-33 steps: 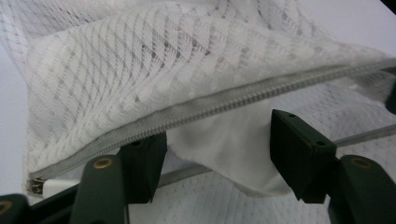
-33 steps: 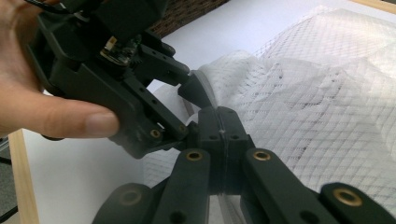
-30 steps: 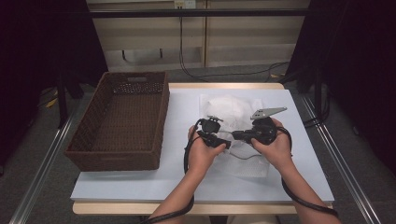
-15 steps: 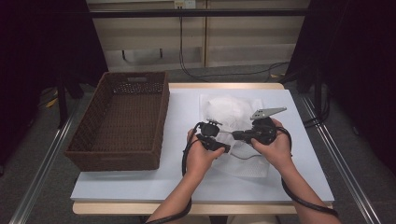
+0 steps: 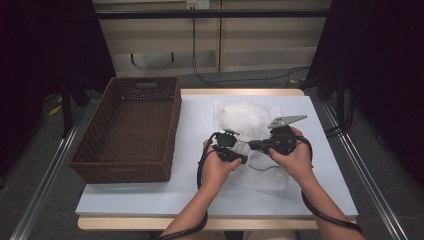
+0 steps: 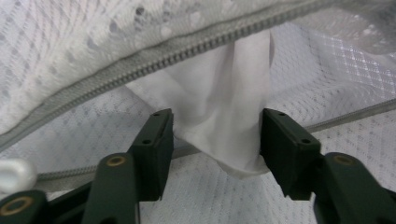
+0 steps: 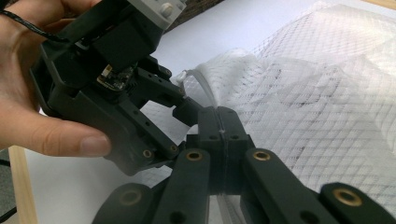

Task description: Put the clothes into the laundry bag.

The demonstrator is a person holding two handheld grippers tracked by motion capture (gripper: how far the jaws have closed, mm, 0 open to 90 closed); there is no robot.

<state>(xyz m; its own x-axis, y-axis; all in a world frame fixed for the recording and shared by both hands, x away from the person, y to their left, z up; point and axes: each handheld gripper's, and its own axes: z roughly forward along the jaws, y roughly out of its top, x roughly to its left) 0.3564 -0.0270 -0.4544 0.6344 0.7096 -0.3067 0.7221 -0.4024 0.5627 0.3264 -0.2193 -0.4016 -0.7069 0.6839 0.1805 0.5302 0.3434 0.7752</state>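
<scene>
A table (image 5: pixel 150 195) with a pale blue-white top and a light wooden edge carried everything. A dark brown woven basket (image 5: pixel 131 129) sat directly on it, covering its left end. To the right of the basket, well apart from it, a white mesh laundry bag (image 5: pixel 245 120) lay flat on the top, reaching from near the far edge toward the middle of the table.

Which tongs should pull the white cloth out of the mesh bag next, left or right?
Left. The left tongs are open with the white cloth between the jaws, just below the zipper. The right tongs look shut on the mesh bag edge, likely holding it open.
</scene>
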